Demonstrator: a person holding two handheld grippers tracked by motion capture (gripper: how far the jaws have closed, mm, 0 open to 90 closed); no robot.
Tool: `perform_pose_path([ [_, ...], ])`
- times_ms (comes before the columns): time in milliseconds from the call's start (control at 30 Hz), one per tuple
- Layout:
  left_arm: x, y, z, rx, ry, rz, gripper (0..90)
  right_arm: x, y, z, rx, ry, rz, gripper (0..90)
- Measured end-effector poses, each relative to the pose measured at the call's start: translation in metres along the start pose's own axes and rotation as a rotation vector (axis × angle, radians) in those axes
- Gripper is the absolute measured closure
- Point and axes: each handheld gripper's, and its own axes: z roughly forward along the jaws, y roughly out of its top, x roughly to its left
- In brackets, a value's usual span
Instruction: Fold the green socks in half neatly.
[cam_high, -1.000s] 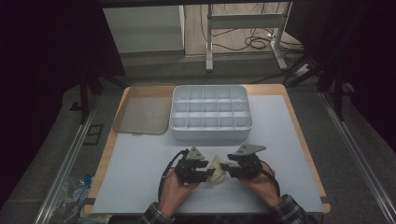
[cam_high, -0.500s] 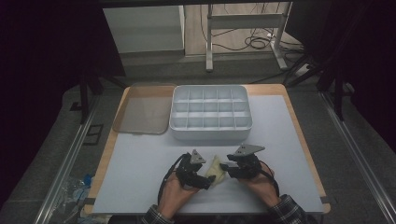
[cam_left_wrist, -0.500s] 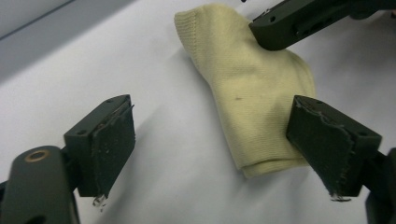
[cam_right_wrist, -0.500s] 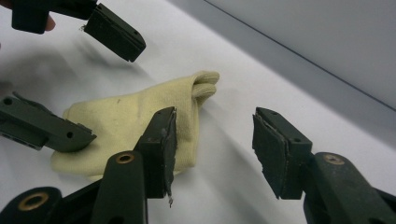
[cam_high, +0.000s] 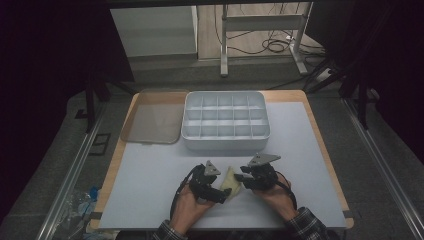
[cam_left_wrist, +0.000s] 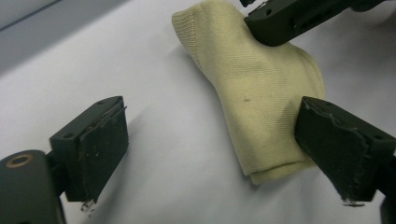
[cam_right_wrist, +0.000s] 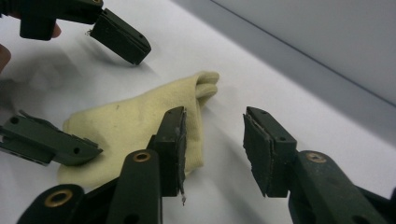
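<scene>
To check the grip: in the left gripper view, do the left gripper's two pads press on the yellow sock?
No: the left gripper is open, and the yellow sock lies flat on the table.

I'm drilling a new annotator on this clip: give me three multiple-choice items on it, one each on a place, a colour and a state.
1. Where does the sock lie?
A. in the divided tray
B. on the table between the grippers
C. on the lid

2. What colour is the sock?
A. pale yellow
B. red
C. black

3. How does the left gripper stand?
A. shut on the sock
B. open
C. shut on the lid

Answers: 1 B, the high view shows it between both grippers, short of the divided tray. 2 A, clear in both gripper views. 3 B, its fingers stand wide apart.
</scene>
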Motion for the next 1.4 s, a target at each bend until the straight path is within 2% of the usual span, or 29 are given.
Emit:
perform_pose_path([
  [133,-0.002,0.002,-0.001,0.010,0.014,0.016,9.9,0.004,0.006,-0.003,-0.034,0.020,-0.007,70.0],
  [267,-0.002,0.001,-0.001,0.006,0.011,0.010,9.7,0.006,0.015,-0.007,-0.061,0.040,-0.015,81.3],
  [333,-0.001,0.001,0.000,0.005,0.010,0.009,9.3,0.006,0.017,-0.008,-0.065,0.046,-0.015,83.3],
  [400,0.000,0.001,0.000,0.003,0.006,0.006,8.6,0.009,0.020,-0.008,-0.068,0.086,-0.015,88.0],
  [500,0.000,0.001,0.000,0.003,0.006,0.004,8.5,0.011,0.021,-0.004,-0.052,0.095,-0.025,88.8],
  [567,-0.001,0.001,0.000,0.004,0.012,0.004,8.5,0.011,0.019,0.008,-0.024,0.093,-0.027,89.1],
  [1100,-0.001,0.000,0.002,0.002,0.008,-0.011,8.4,0.006,0.015,0.024,0.016,0.104,0.004,89.9],
  [1333,-0.001,0.005,-0.010,-0.021,0.016,0.033,9.1,0.007,0.017,0.020,0.017,0.101,0.000,89.4],
  [1400,0.002,0.007,-0.017,-0.021,0.037,0.052,9.3,0.007,0.018,0.017,0.006,0.098,-0.003,87.7],
])
